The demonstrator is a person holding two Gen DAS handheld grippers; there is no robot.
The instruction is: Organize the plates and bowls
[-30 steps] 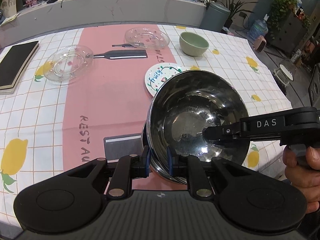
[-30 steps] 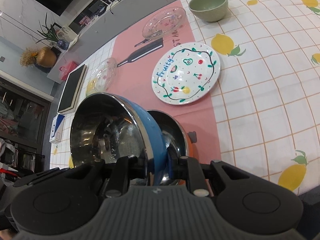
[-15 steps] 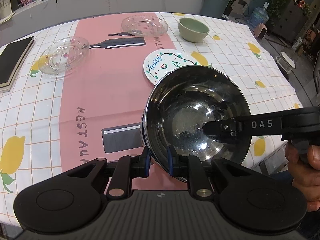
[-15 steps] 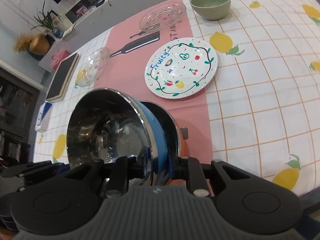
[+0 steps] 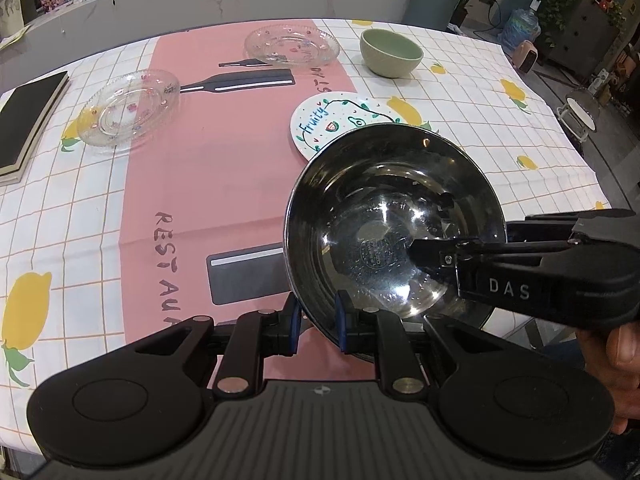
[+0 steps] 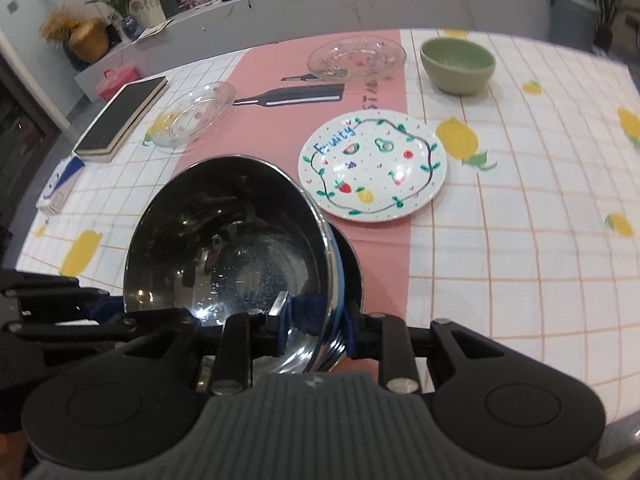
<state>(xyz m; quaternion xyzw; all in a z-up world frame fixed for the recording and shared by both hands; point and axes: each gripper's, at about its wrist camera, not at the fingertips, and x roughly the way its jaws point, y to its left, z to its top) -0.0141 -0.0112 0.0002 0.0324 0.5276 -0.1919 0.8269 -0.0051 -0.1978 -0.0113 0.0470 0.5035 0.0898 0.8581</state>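
A lemon-print table (image 5: 100, 216) with a pink runner bears most of the crockery, well apart and unsorted. Over its near edge a steel bowl (image 5: 384, 216), blue outside, hangs tilted between two hand-held tools: the left gripper (image 5: 316, 320) pinches the near rim, while the right gripper (image 6: 316, 328) clamps the opposite rim, one pad inside and one outside. Just beneath sits a second bowl (image 6: 354, 264), dark inside (its outer colour cannot be read here), so nesting the pair looks like the step in hand and appears not yet finished. Farther out lie the fruit-painted plate (image 6: 372, 164), beside the bowls, then two glass plates (image 5: 128, 110) (image 5: 292, 46), each apart from the other. A green bowl (image 5: 391, 52) stands alone at the far side. By this reckoning, the task is early: plates remain unstacked, and the green bowl awaits joining the others.
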